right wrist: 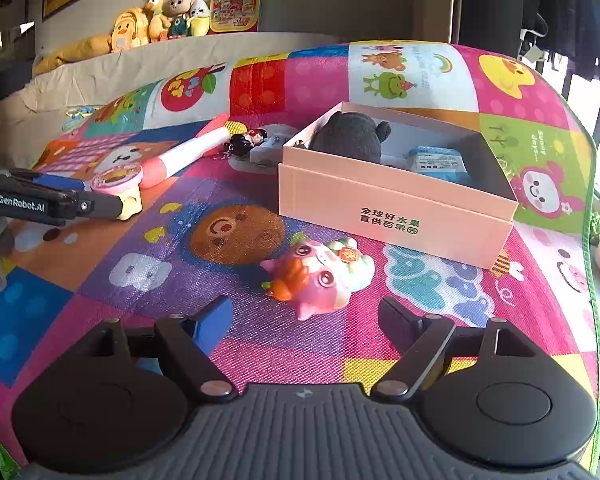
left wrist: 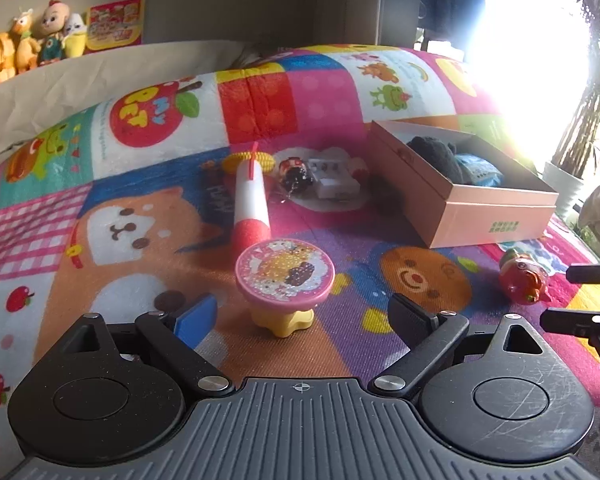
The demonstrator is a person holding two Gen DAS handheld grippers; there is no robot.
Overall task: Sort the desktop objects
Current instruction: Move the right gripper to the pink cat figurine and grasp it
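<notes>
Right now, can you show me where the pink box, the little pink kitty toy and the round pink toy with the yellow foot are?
Pink box [right wrist: 396, 204]: right wrist view, on its front wall.
Kitty toy [right wrist: 320, 276]: right wrist view, on its face.
Round pink toy [left wrist: 285, 270]: left wrist view, on its glittery top.

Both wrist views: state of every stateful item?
Pink cardboard box: lidless, holding dark plush and blue packet.
Pink-topped yellow-footed toy: upright, between open left gripper fingers, ungripped.
Pink cat figurine: lying sideways, before open right gripper.
</notes>
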